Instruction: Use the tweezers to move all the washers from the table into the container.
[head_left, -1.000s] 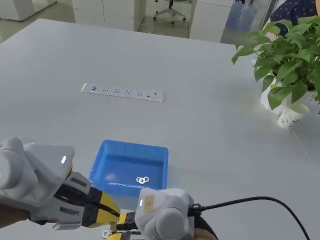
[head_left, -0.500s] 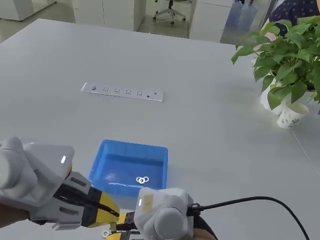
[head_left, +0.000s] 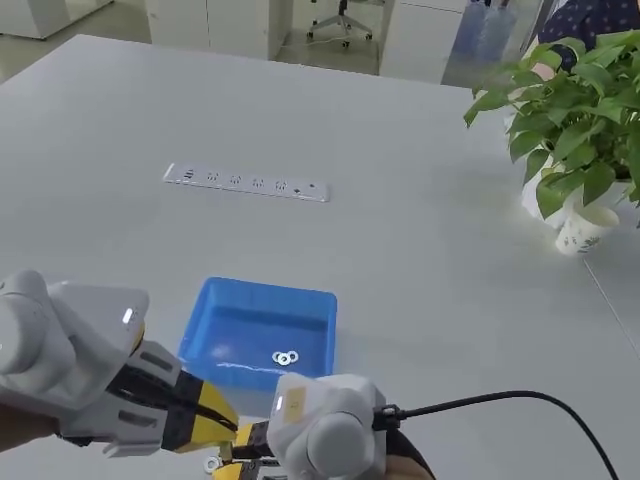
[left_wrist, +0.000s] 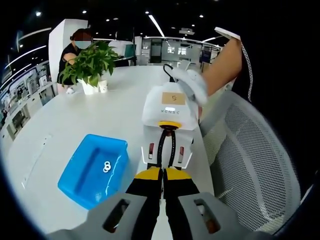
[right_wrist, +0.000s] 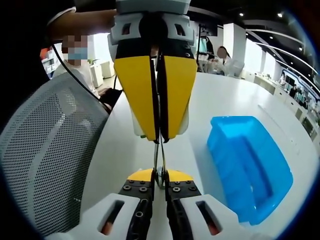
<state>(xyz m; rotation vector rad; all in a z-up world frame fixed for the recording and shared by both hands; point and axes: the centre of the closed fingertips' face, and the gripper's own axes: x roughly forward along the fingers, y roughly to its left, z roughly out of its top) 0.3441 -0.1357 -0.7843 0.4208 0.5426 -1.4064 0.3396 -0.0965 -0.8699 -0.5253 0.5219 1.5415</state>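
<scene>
The blue container (head_left: 270, 292) sits on the white table with a few washers (head_left: 286, 359) lying in it. One washer (head_left: 212, 464) lies on the table by the near edge, under the grippers. My left gripper (head_left: 234, 430) comes in from the lower left and meets my right gripper (head_left: 246, 452) nose to nose. In the right gripper view, thin metal tweezers (right_wrist: 159, 155) run from my shut right gripper (right_wrist: 159, 176) up between the yellow jaws of the left gripper (right_wrist: 159, 137), which close on them. The left gripper view has my left gripper (left_wrist: 163, 173), the container (left_wrist: 85, 170) and its washers (left_wrist: 106, 166).
A white power strip (head_left: 245, 185) lies beyond the container. A potted plant (head_left: 575, 110) and a paper cup (head_left: 582, 230) stand at the far right. A black cable (head_left: 480, 402) trails from the right gripper. A mesh chair (left_wrist: 250, 165) is at the table's near side.
</scene>
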